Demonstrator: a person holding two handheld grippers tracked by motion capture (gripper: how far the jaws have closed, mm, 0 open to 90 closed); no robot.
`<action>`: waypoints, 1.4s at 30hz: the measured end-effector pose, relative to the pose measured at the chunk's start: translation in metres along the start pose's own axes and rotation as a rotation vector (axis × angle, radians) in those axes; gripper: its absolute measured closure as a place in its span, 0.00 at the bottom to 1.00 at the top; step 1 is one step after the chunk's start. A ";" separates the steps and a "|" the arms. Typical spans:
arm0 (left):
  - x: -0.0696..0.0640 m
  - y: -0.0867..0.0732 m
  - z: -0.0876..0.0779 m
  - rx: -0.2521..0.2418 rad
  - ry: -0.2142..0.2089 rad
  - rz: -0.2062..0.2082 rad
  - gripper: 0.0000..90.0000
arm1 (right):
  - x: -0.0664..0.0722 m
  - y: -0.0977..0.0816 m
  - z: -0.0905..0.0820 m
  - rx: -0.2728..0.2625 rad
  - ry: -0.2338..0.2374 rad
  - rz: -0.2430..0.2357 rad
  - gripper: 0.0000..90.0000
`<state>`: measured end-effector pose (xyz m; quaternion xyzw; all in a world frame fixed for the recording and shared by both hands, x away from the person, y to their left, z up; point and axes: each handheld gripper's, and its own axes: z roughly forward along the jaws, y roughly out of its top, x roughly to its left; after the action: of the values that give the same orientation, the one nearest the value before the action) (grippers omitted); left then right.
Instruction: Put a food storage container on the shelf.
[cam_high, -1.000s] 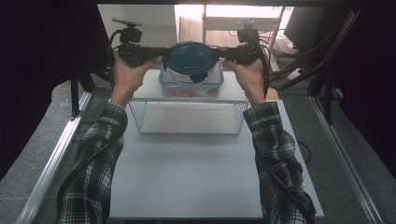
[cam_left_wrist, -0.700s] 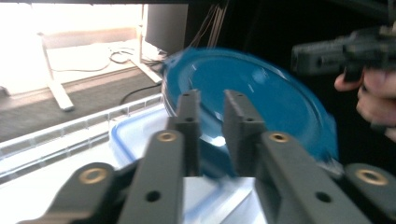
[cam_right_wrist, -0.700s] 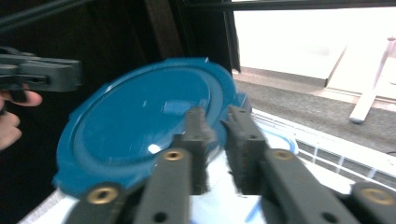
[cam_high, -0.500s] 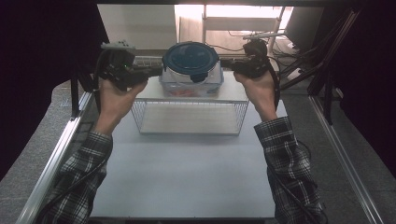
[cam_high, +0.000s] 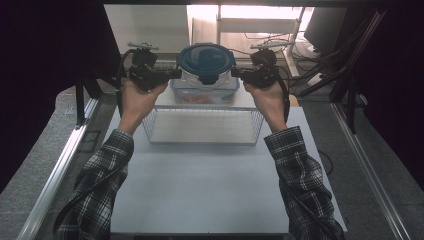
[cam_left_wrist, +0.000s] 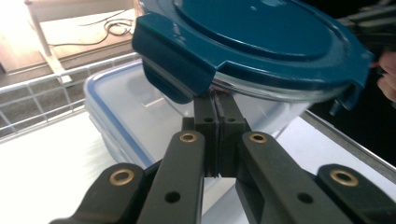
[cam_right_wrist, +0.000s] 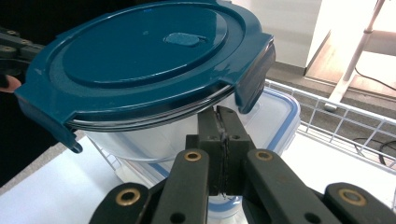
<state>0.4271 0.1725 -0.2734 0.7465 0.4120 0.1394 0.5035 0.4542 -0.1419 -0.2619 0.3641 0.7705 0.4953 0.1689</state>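
Observation:
A round clear container with a dark blue lid (cam_high: 206, 59) rests on a rectangular clear box with a blue-rimmed lid (cam_high: 205, 92), which stands at the far side of a wire basket (cam_high: 202, 127). My left gripper (cam_high: 175, 73) is shut, and its tips sit under the lid's left latch flap (cam_left_wrist: 177, 70), against the clear bowl. My right gripper (cam_high: 235, 73) is shut too, its tips (cam_right_wrist: 223, 114) tucked under the right latch flap (cam_right_wrist: 254, 74). Nothing lies between either pair of jaws. The rectangular box shows below in both gripper views (cam_left_wrist: 121, 107) (cam_right_wrist: 280, 116).
The basket stands on a white board (cam_high: 200, 190). Metal rails run along the left (cam_high: 55, 170) and right (cam_high: 370, 175) sides. Black frame bars and cables crowd the back right (cam_high: 325, 55). Dark curtains close both sides.
Both grippers' jaws have gone from partly open to shut. The left hand swung out to the left, then came back in. Both tips now sit under the lid's flaps.

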 end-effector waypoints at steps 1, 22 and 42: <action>0.001 0.002 0.001 0.004 0.007 -0.004 1.00 | 0.000 0.000 0.000 -0.002 -0.001 0.002 0.99; -0.013 -0.037 -0.005 0.014 -0.064 0.072 0.42 | 0.011 -0.027 -0.014 -0.027 0.073 -0.028 0.56; -0.041 -0.095 -0.005 0.031 -0.148 0.116 0.09 | 0.033 -0.080 -0.018 -0.003 0.126 -0.095 0.16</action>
<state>0.3535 0.1595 -0.3455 0.7852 0.3317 0.1064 0.5120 0.3889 -0.1489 -0.3211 0.2948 0.7954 0.5097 0.1439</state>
